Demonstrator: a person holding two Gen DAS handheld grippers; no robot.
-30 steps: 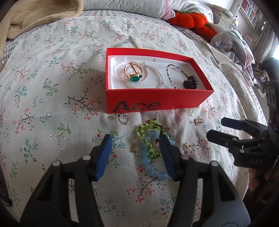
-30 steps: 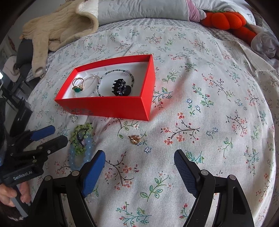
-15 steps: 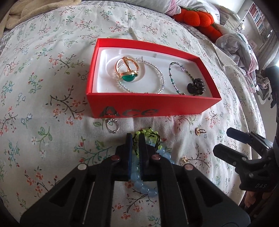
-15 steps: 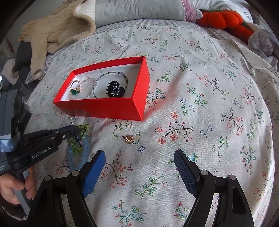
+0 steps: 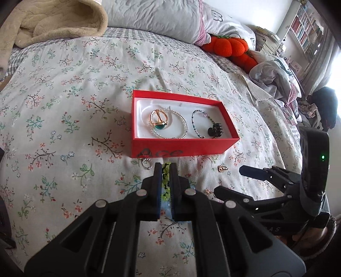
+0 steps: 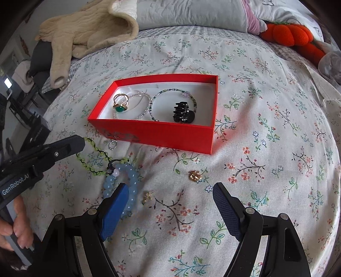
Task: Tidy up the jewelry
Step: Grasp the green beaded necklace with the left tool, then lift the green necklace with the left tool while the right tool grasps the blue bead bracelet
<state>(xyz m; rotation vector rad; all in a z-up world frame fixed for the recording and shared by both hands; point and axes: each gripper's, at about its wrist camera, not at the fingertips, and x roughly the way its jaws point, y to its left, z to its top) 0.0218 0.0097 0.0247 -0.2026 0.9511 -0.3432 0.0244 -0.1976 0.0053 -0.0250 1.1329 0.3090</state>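
Observation:
My left gripper (image 5: 165,168) is shut on a green bead bracelet (image 6: 93,157). One end is lifted at the fingertips and the other trails down to a pale blue bead bracelet (image 6: 130,176) lying on the bed. The red box (image 5: 181,147) stands just beyond, holding a gold ring with a green stone (image 5: 158,122), a pearl bracelet (image 5: 183,125), a thin beaded bracelet (image 5: 195,125) and a black hair claw (image 5: 215,131). My right gripper (image 6: 170,204) hangs open over the bedspread with nothing between its fingers. Its left finger (image 6: 115,208) covers part of the blue bracelet.
Loose on the floral bedspread are a silver ring (image 6: 112,144), a gold earring (image 6: 194,176) and a small gold piece (image 6: 147,196). A beige blanket (image 6: 85,27), pillows (image 5: 159,15), an orange plush (image 5: 230,46) and crumpled clothes (image 5: 272,74) lie at the far end.
My left gripper closed on the green bracelet and rose, lifting it off the blue one. The right gripper stayed open and shifted slightly.

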